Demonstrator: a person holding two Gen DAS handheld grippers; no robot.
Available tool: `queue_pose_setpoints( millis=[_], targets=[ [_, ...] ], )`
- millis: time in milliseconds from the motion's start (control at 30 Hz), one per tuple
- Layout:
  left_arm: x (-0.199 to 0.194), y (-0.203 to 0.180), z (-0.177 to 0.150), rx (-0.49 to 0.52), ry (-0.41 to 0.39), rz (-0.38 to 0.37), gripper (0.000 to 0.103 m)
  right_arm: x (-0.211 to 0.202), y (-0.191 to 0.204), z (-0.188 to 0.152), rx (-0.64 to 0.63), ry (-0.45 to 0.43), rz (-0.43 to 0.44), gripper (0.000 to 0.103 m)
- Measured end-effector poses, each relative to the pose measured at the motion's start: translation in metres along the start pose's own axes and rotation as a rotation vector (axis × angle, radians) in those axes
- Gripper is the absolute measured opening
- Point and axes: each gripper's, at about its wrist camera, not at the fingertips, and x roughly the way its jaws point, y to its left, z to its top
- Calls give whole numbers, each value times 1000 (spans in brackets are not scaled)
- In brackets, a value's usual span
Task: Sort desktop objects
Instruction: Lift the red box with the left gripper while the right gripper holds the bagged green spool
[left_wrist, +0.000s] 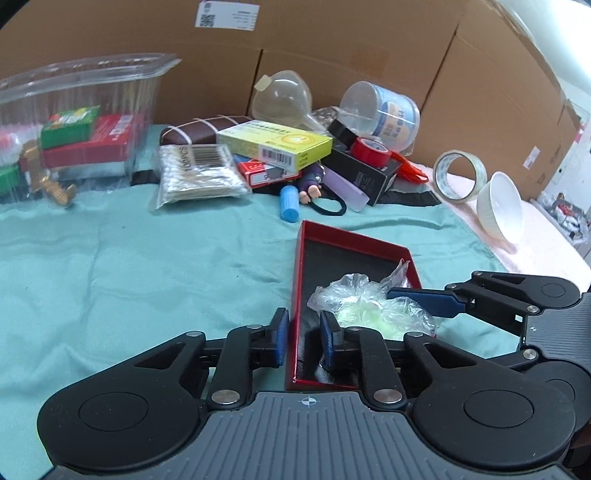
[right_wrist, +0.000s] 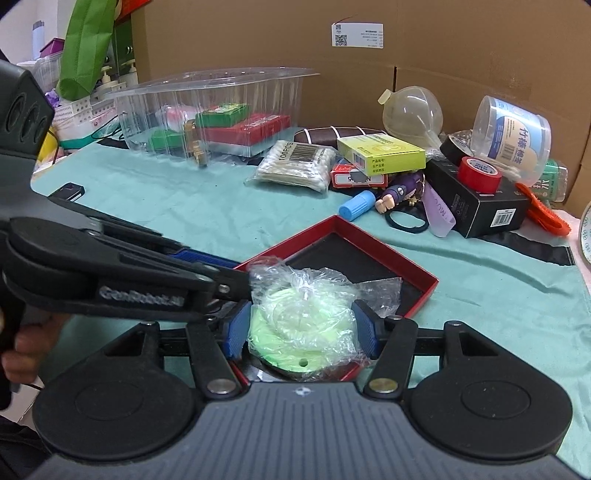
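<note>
A shallow red tray (left_wrist: 352, 236) with a black floor lies on the teal cloth; it also shows in the right wrist view (right_wrist: 417, 266). In it sits a green item wrapped in clear plastic (left_wrist: 373, 308) (right_wrist: 306, 321). My left gripper (left_wrist: 303, 334) straddles the tray's left wall, one finger outside, one inside, with the wall between the pads. My right gripper (right_wrist: 301, 332) has its blue pads against both sides of the wrapped green item over the tray. The right gripper's fingers (left_wrist: 428, 297) reach in from the right in the left wrist view.
A clear plastic bin (left_wrist: 74, 122) (right_wrist: 221, 107) holds red and green boxes at the back left. A pile at the back holds cotton swabs (left_wrist: 199, 173), a yellow box (left_wrist: 277, 144), red tape (left_wrist: 371, 151), a black box (right_wrist: 480, 206). Clear tape (left_wrist: 460, 181) and a white bowl (left_wrist: 500, 206) stand right.
</note>
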Motion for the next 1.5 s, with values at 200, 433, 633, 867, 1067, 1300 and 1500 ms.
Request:
queue_pose_setpoints(
  millis=[200,433,633,867,1067,1300,1500],
  targets=[
    [-4,12,3,-39,-10,13,0,-23,-1,10,-14,-64,-67,64],
    [-44,40,20,-108,-122,76,0,-49,-8,32,-2,-175,-113,64],
    [-94,67,43,-158,-252,123,0,-46,1,54,-20,-227,-73,64],
    [-148,91,72,-166,-378,169,0,-35,23,94,-56,-295,26,64],
    [-155,108,76,-134,-365,220,0,-16,36,112,-89,-284,62,64],
    [-99,142,31,-190,-129,253,34,17,48,86,-85,-149,96,64],
    [-79,164,25,-183,-137,316,75,28,47,72,-49,-93,92,64]
  ],
)
